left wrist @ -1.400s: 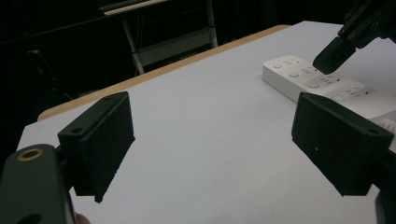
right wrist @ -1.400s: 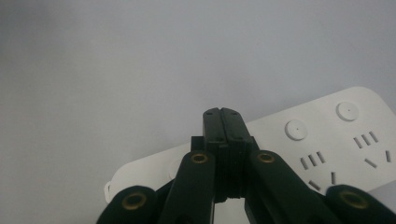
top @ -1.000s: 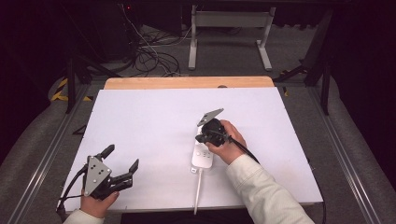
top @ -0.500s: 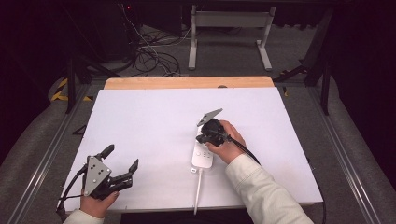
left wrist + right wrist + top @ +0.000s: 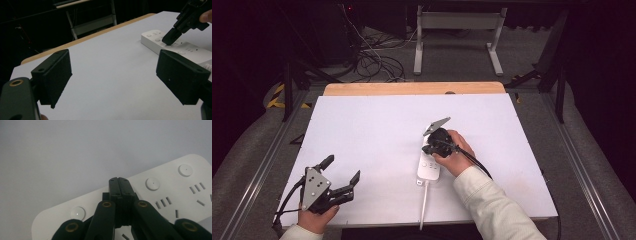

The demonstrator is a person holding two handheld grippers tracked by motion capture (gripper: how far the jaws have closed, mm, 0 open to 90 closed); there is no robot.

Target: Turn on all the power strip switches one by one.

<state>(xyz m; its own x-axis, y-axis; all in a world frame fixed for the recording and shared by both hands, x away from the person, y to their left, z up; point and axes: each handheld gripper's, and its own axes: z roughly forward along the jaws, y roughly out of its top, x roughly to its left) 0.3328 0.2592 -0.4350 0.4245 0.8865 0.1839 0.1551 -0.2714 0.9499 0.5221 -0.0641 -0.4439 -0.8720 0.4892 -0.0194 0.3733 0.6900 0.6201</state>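
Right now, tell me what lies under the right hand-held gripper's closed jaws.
The white power strip, on the white table. The right hand-held gripper covers the spot beneath its tips.

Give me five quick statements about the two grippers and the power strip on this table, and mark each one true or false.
1. The right gripper has its jaws closed together over the power strip. True.
2. The left gripper is pressing a button on the strip. False: it is open, at the table's near left, apart from the strip.
3. The strip is white with round buttons. True.
4. A plug sits in one of the strip's sockets. False: the sockets that show are empty.
5. The strip's cord runs toward the near edge of the table. True.
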